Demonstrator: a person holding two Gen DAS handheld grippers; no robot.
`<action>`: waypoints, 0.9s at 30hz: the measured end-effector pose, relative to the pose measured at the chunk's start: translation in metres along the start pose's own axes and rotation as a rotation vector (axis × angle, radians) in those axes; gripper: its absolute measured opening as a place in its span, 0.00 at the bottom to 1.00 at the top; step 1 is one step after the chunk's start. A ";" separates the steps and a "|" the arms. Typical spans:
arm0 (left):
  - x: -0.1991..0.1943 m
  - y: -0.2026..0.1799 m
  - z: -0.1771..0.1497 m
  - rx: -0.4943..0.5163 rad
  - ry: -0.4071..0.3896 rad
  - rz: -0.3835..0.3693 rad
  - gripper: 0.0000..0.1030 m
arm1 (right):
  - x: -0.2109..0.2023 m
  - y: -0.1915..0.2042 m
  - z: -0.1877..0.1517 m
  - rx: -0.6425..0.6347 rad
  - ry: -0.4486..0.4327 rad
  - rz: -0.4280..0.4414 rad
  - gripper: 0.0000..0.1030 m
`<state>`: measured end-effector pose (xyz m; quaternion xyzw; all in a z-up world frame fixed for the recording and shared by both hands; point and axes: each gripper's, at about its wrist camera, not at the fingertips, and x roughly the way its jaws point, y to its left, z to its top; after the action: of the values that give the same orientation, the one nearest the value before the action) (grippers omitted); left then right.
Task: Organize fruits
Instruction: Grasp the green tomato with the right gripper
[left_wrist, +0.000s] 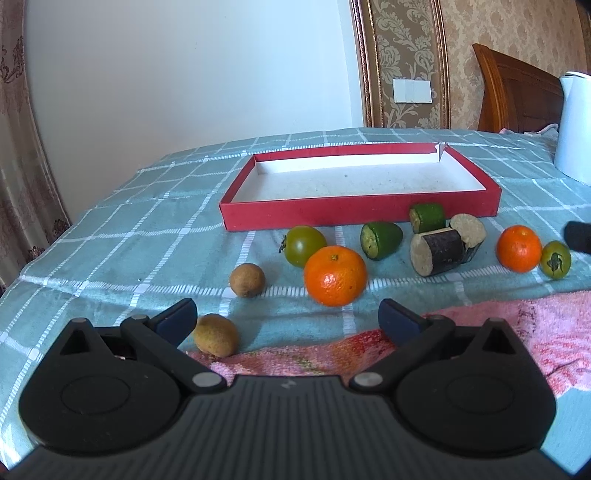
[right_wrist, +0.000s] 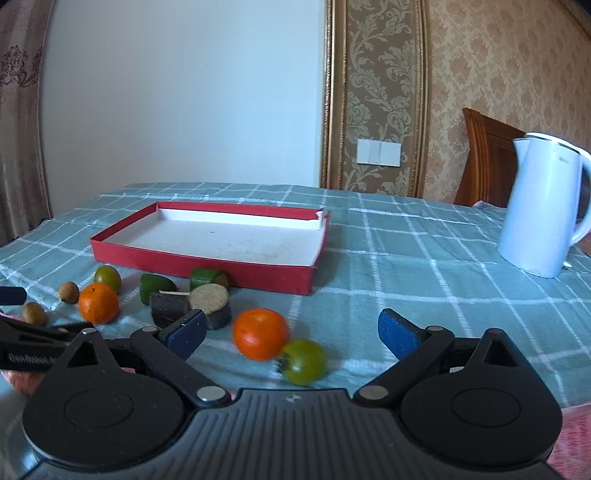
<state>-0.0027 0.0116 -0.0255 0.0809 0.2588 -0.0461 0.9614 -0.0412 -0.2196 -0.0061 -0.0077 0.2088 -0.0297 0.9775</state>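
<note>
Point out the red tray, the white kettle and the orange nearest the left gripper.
red tray (left_wrist: 354, 216): left wrist view, on its near red wall.
white kettle (right_wrist: 537, 206): right wrist view, on the body's middle.
orange (left_wrist: 335, 276): left wrist view, on its peel, centre.

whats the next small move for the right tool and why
Probably ease the right tool forward around the orange just ahead: its jaws are wide open, nothing is held, and the red tray has no fruit in it yet.
</note>
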 end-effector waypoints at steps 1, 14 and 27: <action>0.000 0.002 -0.001 -0.002 -0.001 -0.004 1.00 | -0.003 -0.005 -0.001 0.002 -0.006 -0.004 0.97; -0.003 0.006 -0.009 -0.011 -0.024 -0.022 1.00 | 0.009 0.012 0.005 -0.090 -0.010 0.034 0.96; -0.004 0.017 -0.009 -0.063 -0.023 -0.049 1.00 | 0.038 -0.004 -0.016 -0.023 0.124 0.115 0.46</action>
<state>-0.0085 0.0299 -0.0291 0.0436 0.2511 -0.0622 0.9650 -0.0133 -0.2263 -0.0358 -0.0050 0.2692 0.0284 0.9626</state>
